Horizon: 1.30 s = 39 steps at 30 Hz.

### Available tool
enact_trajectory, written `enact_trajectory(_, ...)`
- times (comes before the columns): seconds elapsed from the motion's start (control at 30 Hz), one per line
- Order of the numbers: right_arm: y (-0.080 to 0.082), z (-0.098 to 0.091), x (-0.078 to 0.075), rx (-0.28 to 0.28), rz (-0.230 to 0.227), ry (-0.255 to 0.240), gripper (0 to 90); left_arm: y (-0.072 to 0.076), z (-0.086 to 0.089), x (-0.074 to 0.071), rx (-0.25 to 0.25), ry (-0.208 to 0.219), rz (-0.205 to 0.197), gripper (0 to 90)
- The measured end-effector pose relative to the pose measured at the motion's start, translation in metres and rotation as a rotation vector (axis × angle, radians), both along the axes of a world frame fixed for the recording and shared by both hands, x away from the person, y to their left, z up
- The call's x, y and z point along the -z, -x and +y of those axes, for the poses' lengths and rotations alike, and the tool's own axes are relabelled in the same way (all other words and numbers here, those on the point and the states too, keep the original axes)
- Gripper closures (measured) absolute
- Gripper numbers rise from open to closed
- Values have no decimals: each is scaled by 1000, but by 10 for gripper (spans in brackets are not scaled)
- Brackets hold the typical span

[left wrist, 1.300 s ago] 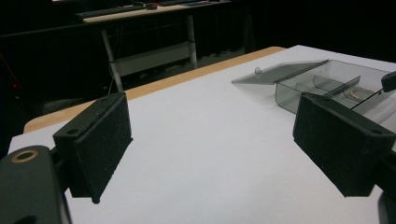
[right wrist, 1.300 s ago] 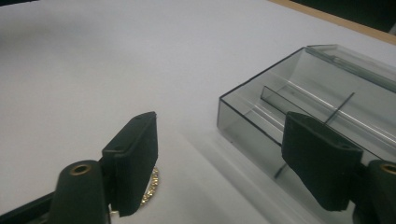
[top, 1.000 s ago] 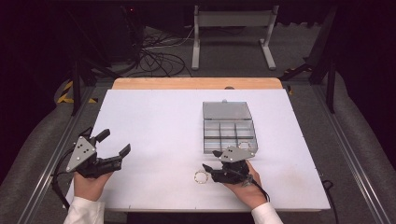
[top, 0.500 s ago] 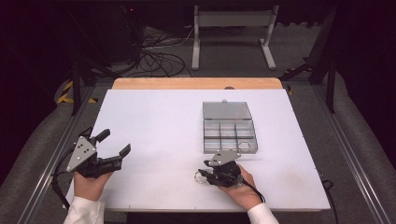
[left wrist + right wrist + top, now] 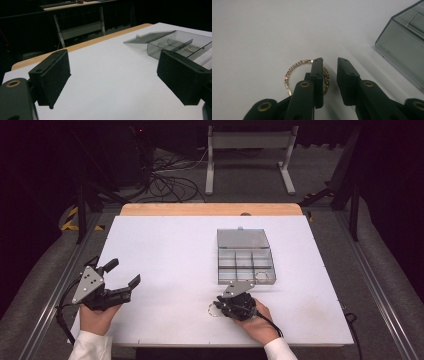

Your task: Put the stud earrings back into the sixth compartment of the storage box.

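Bracelet (image 5: 294,68): thin gold chain loop, lies flat on the white table (image 5: 165,250) just short of the compartment box (image 5: 245,257). Your right gripper (image 5: 329,62) has just been closing, its jaws narrowed over the near arc (not yet pinching). Likely light, limp, slippery; take one strand squarely.

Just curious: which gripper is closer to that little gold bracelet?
The right gripper: its fingers have just been closing right over the bracelet. The left gripper sits far off near the table's opposite edge.

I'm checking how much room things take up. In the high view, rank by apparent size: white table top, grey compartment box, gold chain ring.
1. White table top
2. Grey compartment box
3. Gold chain ring, partly hidden by the right gripper
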State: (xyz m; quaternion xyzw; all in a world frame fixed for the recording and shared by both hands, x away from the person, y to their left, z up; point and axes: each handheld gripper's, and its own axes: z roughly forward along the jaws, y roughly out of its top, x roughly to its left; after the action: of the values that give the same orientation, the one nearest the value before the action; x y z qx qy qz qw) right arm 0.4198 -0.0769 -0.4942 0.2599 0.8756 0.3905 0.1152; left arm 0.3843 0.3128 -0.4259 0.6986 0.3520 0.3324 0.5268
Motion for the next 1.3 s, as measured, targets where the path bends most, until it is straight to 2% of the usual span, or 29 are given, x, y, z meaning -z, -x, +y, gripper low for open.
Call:
enact_trajectory(0.13, -1, 0, 0, 5, 11, -4, 789, 0, -3, 0, 7, -1, 4, 121)
enact_trajectory(0.4, 1, 3, 0, 16, -1, 9, 867, 0, -3, 0, 6, -5, 2, 121)
enact_trajectory(0.57, 2, 3, 0, 16, -14, 17, 870, 0, -3, 0, 6, -7, 3, 121)
enact_trajectory(0.63, 0, 2, -1, 15, 7, 6, 873, 0, -3, 0, 5, -9, 2, 121)
enact_trajectory(0.77, -1, 1, -1, 12, 12, 0, 874, 0, 0, 1, -1, -5, 2, 121)
enact_trajectory(1.3, -1, -7, -10, 43, -31, -53, 873, -1, 0, 1, 0, -7, 3, 122)
